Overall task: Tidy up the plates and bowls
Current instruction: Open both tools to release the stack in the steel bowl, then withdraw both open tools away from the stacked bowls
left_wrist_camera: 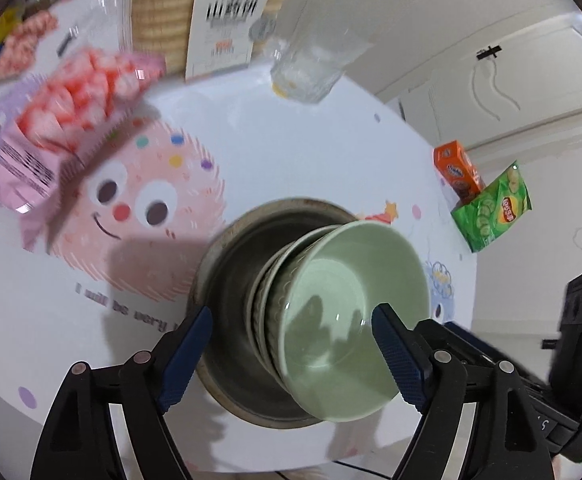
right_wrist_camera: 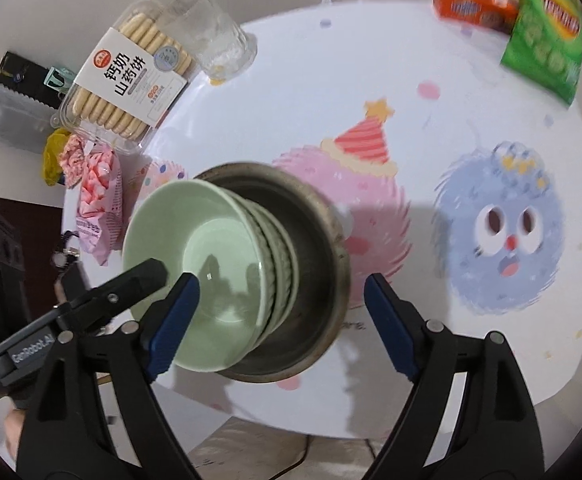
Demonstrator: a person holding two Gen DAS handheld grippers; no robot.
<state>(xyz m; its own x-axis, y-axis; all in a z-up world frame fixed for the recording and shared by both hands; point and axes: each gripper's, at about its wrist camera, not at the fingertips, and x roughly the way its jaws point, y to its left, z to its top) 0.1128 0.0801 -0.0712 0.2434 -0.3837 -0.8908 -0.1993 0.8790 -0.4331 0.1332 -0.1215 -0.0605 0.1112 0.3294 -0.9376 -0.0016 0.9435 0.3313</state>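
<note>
Two tongs, both spread wide, nothing pinched. My left tongs hang over the bowls; my right tongs do the same from the other side. No pad touches a rim in either view.

Green bowls sit nested inside the metal pan, top one uppermost and empty. Pan stands on the table, toward the near edge, on the printed cloth between the pink face and the blue one.

Around the far edge: biscuit tray, clear cup, orange box, green crisp bag. Pink sweet packet at the left edge.

Risks, as I judge them:
- Stack looks skewed in the pan, upper bowl off-centre over the lower ones. A knock from either pad could slide it or tip it against the pan wall.
- Glazed ceramic, smooth pads: a shallow bite on the rim may slip.
- Pan sits near the table edge; dragging it could send everything over.
</note>
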